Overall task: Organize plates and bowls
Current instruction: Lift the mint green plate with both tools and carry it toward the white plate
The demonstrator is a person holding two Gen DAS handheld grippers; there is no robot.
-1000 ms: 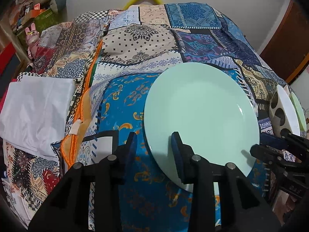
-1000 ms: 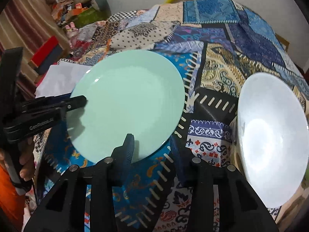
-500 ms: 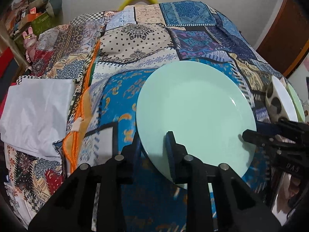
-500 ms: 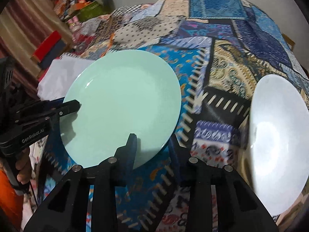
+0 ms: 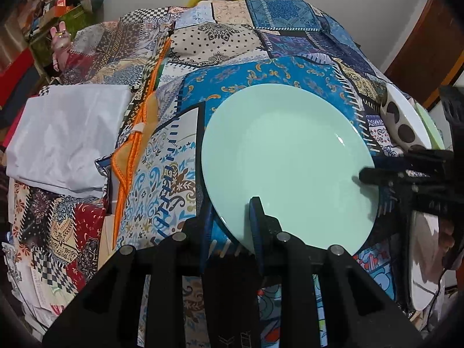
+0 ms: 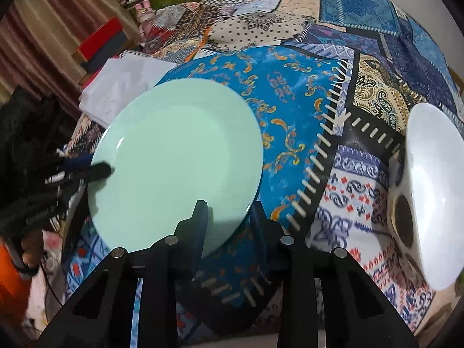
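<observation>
Both tools now pinch mint plate [image 5: 287, 162]; right tool [image 6: 229, 217] closing.

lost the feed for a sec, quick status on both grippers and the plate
Left gripper shut on mint plate rim. Right gripper closing on the opposite rim. Spotted white bowl sits apart on the quilt, nothing in the way.

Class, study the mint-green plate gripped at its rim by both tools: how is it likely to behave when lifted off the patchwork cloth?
The mint-green plate looks rigid, so it should lift without bending. Its glossy glaze shows highlights, so the rim may slip in the left tool and the right tool, whose jaws are closing on it. It is probably breakable if dropped.
</observation>
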